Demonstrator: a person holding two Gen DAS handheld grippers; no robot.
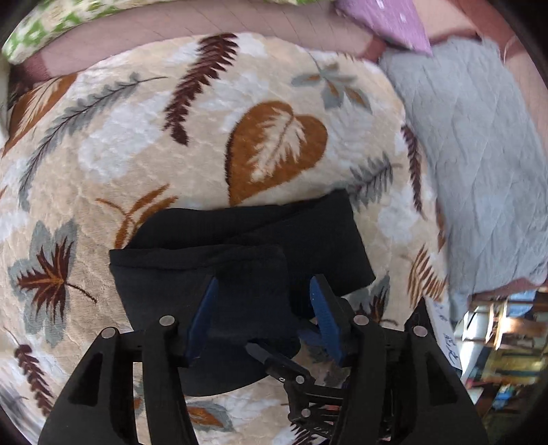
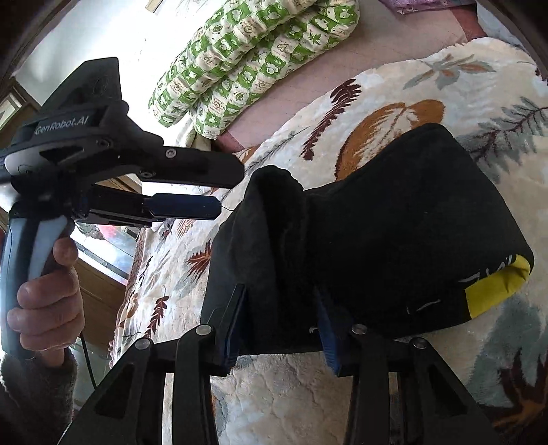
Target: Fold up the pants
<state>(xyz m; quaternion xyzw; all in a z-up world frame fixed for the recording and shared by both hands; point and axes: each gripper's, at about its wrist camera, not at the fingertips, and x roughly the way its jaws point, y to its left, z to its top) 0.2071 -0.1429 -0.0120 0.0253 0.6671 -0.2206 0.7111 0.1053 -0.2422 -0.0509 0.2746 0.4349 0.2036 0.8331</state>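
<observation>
Black pants lie folded in a bundle on a cream leaf-patterned blanket. From the right wrist view, the pants show a yellow patch at their right end. My right gripper is shut on the near edge of the bundle, and cloth fills the gap between its blue pads. A hand holds my left gripper just left of the pants, open, with its fingertips clear of the cloth. In its own view, the left gripper hovers over the pants with nothing pinched.
A rolled green-and-white quilt lies at the back on a pink sheet. A grey quilted pad and a purple cloth sit at the right. Shelves stand beyond the bed's right edge.
</observation>
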